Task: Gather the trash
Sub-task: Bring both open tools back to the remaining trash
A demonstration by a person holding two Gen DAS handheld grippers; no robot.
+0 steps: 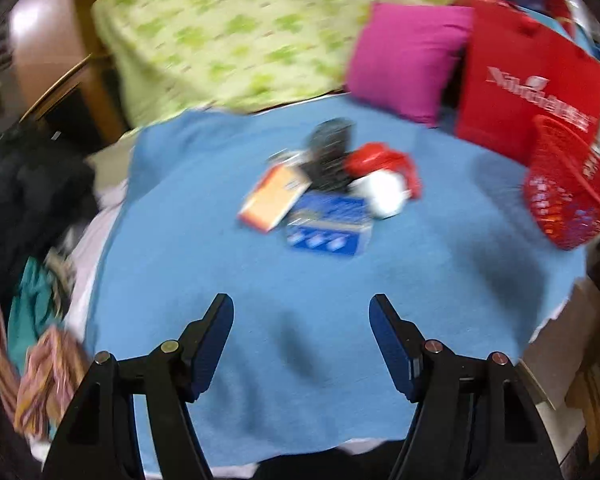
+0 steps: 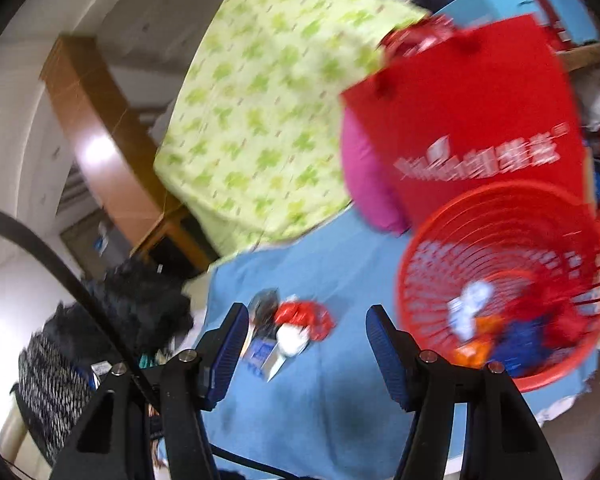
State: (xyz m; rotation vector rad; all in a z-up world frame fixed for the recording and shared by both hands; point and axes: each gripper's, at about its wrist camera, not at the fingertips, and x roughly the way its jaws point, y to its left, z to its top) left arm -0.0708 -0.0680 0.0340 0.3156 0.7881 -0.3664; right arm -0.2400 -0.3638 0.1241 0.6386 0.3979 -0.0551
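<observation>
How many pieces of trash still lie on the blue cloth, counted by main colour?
Orange and white box: 1
Blue box: 1
Black wrapper: 1
Red and white wrapper: 1
Total: 4 on the blue cloth; the picture is blurred, so something small under the pile could be missed.

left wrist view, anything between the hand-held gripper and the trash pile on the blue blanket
Nothing visible does. The left hand-held gripper is open and empty, with only bare blue blanket between it and the pile: orange-and-white box, blue carton, black packet, red-and-white wrapper. The red plastic basket sits off to the right.
</observation>
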